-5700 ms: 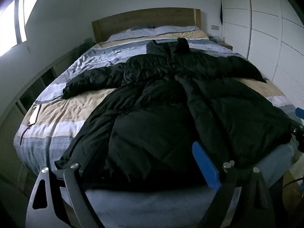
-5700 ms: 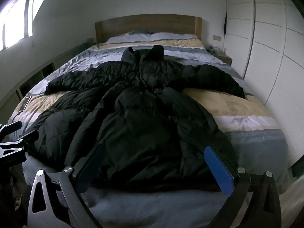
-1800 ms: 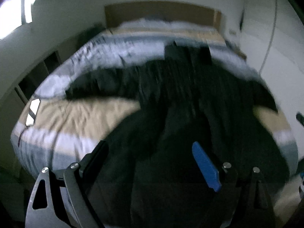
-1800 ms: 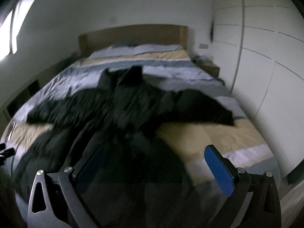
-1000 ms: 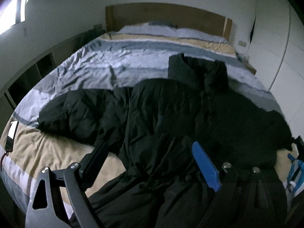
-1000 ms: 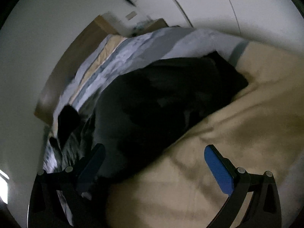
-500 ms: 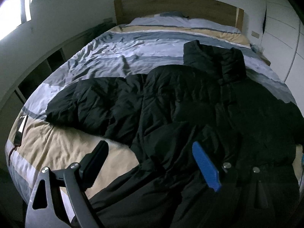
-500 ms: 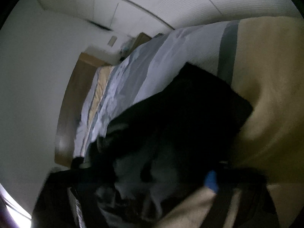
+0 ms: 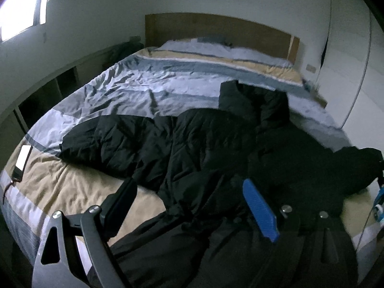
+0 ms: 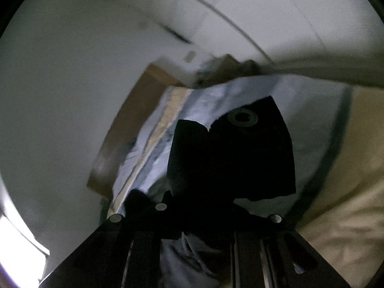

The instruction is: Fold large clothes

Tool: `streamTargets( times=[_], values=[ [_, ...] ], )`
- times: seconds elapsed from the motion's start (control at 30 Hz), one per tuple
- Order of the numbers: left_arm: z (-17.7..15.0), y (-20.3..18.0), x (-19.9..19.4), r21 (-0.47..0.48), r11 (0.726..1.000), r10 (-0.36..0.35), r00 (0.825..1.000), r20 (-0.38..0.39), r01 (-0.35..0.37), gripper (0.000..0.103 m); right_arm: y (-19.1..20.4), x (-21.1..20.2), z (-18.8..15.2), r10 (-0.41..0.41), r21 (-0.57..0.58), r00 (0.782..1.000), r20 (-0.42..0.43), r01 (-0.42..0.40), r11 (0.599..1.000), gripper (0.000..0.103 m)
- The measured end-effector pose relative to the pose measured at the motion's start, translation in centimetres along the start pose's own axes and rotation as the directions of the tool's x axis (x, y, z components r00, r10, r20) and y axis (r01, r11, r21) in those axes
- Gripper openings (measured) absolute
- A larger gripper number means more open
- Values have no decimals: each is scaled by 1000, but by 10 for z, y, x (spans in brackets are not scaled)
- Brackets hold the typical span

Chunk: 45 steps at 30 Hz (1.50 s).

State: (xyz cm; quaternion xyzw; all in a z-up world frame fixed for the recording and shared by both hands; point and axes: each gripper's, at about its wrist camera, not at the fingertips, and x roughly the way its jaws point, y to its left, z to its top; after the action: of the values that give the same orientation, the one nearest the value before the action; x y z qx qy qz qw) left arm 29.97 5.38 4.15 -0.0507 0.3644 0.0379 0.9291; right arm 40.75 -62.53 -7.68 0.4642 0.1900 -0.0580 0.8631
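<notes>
The whole scene is given only by the left wrist view: a black quilted puffer coat (image 9: 211, 148) is spread across a bed (image 9: 148, 88) covered in a striped blue, white and beige duvet, with its collar toward the wooden headboard (image 9: 216, 33) and one sleeve stretched out toward a smartphone (image 9: 22, 158) lying at the bed's edge. The right wrist view is rolled sideways and blurred, and shows what the other does not: a dark cuff end of the coat (image 10: 235, 153) held up close to the lens, with the duvet, the headboard and the white wardrobe doors (image 10: 300, 24) tilted behind it. Compared with the frames from about six seconds ago, when the coat was lying flat and symmetrical with both sleeves spread, the far sleeve is now seen bunched at the right edge of the left wrist view, and the right camera is no longer level. The left tongs (image 9: 192, 206) are held wide apart above the coat's front, with a black finger and a blue pad (image 9: 260, 210) on either side and nothing gripped. The right tongs (image 10: 206, 206) are closed down narrow, and the dark sleeve fabric is pinched between them.
</notes>
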Motion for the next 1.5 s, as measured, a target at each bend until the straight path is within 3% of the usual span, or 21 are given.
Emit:
streamTargets(
  times=[0.2, 0.37, 0.57, 0.83, 1.0, 1.1, 1.17, 1.23, 1.33, 1.5],
  values=[
    [0, 9, -39, -20, 999, -34, 999, 31, 35, 90, 90, -23, -26, 65, -202, 995, -71, -78, 976, 15],
    [-2, 22, -58, -23, 999, -48, 999, -1, 48, 90, 160, -34, -74, 103, -376, 980, -169, -161, 913, 15],
    [-7, 39, -77, -44, 998, -35, 999, 8, 35, 90, 200, -50, -152, 91, -519, 956, -279, -230, 823, 15],
    [-18, 56, -87, -71, 997, -23, 1000, -7, 23, 90, 208, -30, -258, -16, -642, 897, -442, -303, 705, 15],
    [-22, 64, -97, -74, 997, -6, 1000, -3, 6, 90, 202, -10, -316, -135, -722, 863, -486, -310, 619, 20],
    [-24, 67, -107, -72, 997, 19, 1000, 13, -18, 90, 196, -3, -332, -204, -756, 850, -487, -293, 585, 27],
    [-25, 66, -115, -70, 997, 18, 999, 28, -16, 90, 190, -3, -335, -210, -747, 835, -508, -306, 591, 48],
    [-26, 62, -124, -66, 998, 8, 999, 40, -5, 90, 195, -10, -342, -202, -730, 807, -555, -356, 584, 62],
    [-24, 49, -138, -35, 999, 0, 999, 40, 1, 90, 207, -28, -352, -180, -738, 805, -565, -396, 547, 66],
    [-20, 17, -157, 5, 1000, -15, 1000, 25, 15, 90, 215, -67, -342, -89, -694, 800, -594, -453, 559, 66]
  ],
)
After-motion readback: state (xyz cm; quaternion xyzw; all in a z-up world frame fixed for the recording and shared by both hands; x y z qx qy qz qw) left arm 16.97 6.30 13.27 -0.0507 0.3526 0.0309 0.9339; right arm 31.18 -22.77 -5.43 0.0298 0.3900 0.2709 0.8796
